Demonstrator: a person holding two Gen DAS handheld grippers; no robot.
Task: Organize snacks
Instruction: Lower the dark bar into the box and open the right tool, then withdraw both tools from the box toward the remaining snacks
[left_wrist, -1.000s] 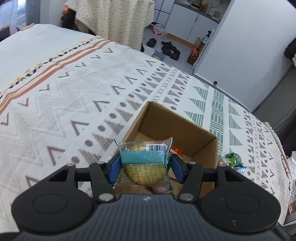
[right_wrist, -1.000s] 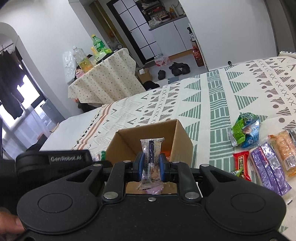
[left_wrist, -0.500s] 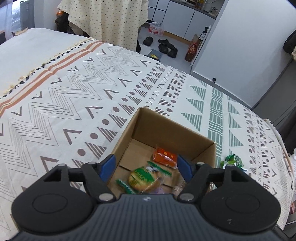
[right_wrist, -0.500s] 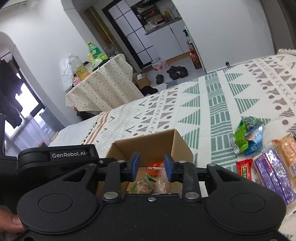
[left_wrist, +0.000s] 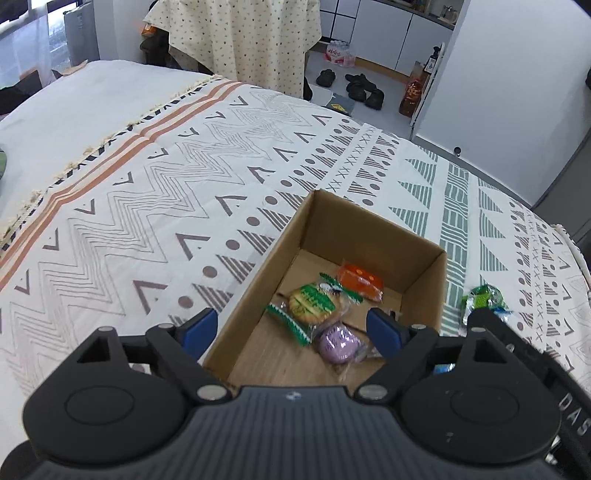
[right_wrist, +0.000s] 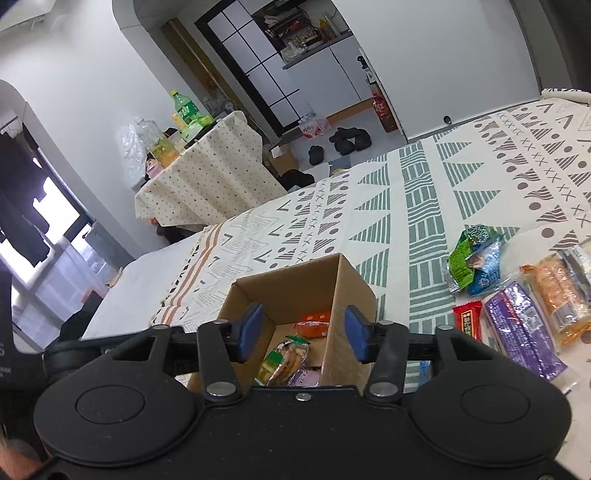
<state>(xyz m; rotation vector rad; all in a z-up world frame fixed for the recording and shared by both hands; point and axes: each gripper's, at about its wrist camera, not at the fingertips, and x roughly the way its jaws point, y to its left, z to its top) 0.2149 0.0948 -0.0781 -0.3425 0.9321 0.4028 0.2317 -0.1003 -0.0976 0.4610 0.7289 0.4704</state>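
Both my claws hang over the cardboard box (left_wrist: 424, 291), jaws just opened, nothing between them: left gripper (left_wrist: 291, 330) wide, right gripper (right_wrist: 301, 332) about half. Three packets lie inside. Loose snacks (right_wrist: 524, 321) lie right of the box, nearer my right claw; the purple bar (right_wrist: 521, 332) runs lengthwise away from me.

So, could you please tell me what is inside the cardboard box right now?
The cardboard box holds three wrapped snacks: an orange packet, a green-wrapped biscuit and a purple-wrapped snack. The nearest corner of the box floor is hidden behind the left claw's body.
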